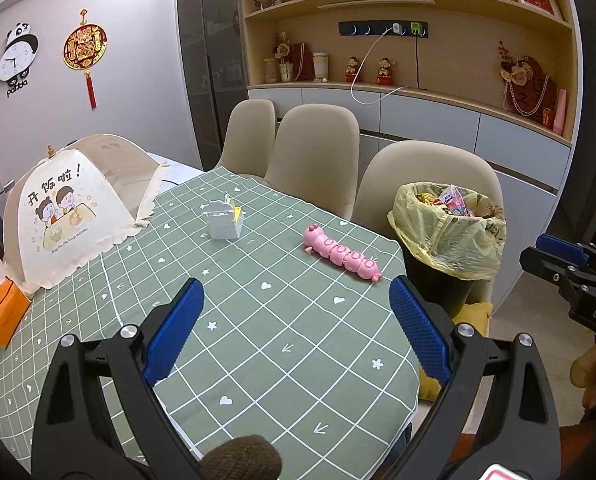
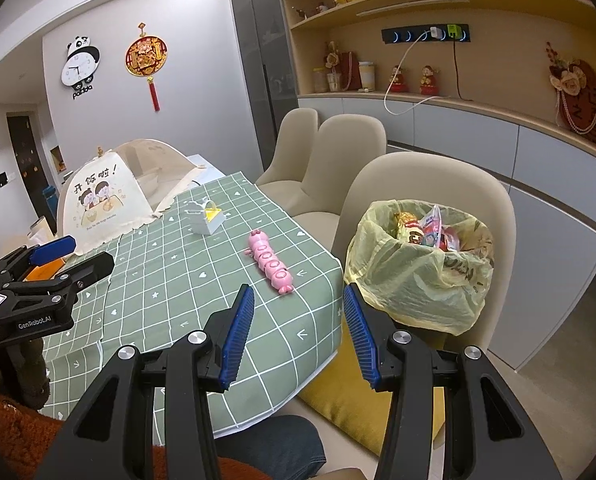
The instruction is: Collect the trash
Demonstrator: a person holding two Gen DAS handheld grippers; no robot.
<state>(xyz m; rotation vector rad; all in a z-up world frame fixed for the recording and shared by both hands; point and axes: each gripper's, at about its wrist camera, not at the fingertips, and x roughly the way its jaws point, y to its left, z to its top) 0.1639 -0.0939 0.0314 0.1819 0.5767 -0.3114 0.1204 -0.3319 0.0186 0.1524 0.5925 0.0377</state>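
both claws idle above near table edge. left gripper (image 1: 296, 322) jaws spread wide, nothing between. right gripper (image 2: 298, 338) jaws apart, empty too. trash bin (image 2: 417, 276) just right of and beyond right claw, on chair (image 2: 429, 184) at table height, probably so drops are short. yellow liner folded over rim, wrappers (image 2: 425, 230) already inside. ahead of both claws on green checked cloth (image 1: 258, 320): pink caterpillar toy (image 1: 339, 252), small white box (image 1: 224, 222) further out. no loose trash visible on cloth, judge collection near done

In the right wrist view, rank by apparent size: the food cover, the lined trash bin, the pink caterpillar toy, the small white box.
Largest to smallest:
1. lined trash bin, nearer the camera
2. food cover
3. pink caterpillar toy
4. small white box, farther back, so unsure
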